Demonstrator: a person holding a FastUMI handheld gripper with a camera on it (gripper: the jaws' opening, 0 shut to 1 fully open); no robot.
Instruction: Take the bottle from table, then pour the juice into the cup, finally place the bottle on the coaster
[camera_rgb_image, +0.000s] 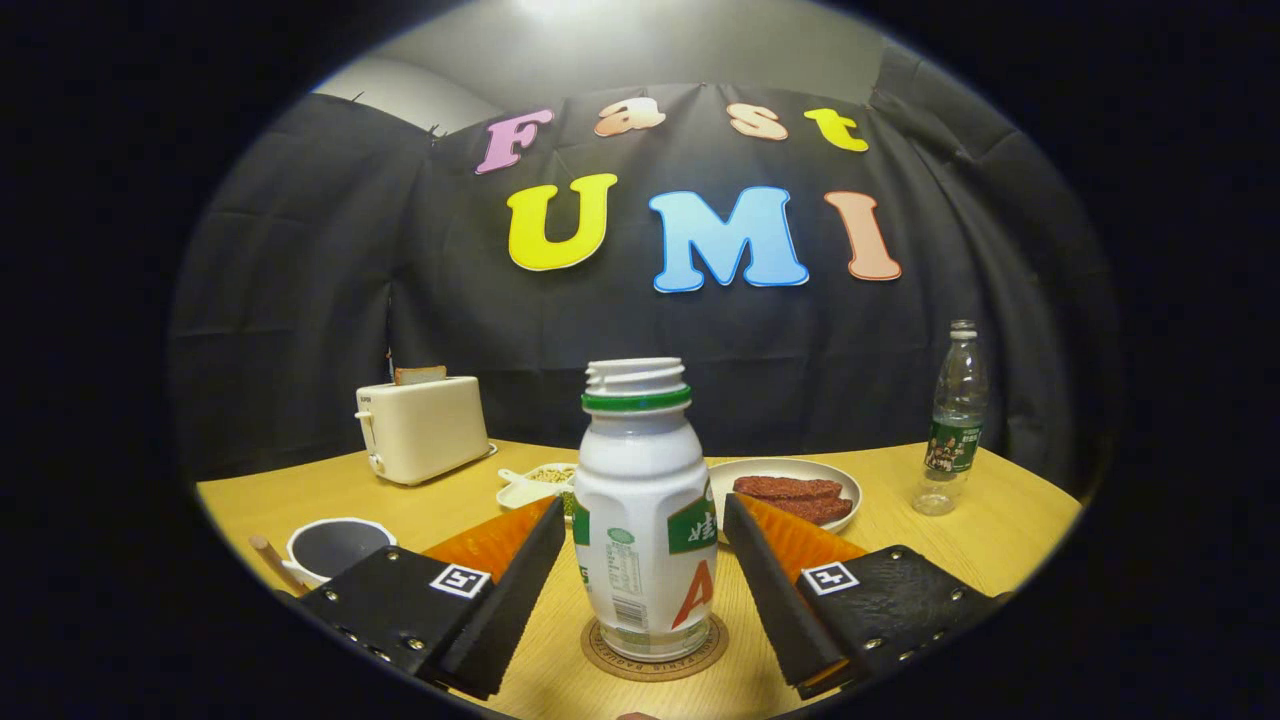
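Observation:
A white juice bottle with a green neck ring and no cap stands upright on a round brown coaster on the wooden table. My gripper is open, and the bottle sits between its two fingers. A narrow gap shows on each side of the bottle, so neither finger presses on it. A white cup with a dark inside stands to the left, just beyond the left finger; whether it holds juice I cannot tell.
A cream toaster stands at the back left. Behind the bottle are a small white dish of grains and a plate of brown slices. A clear water bottle stands at the far right. A wooden stick lies by the cup.

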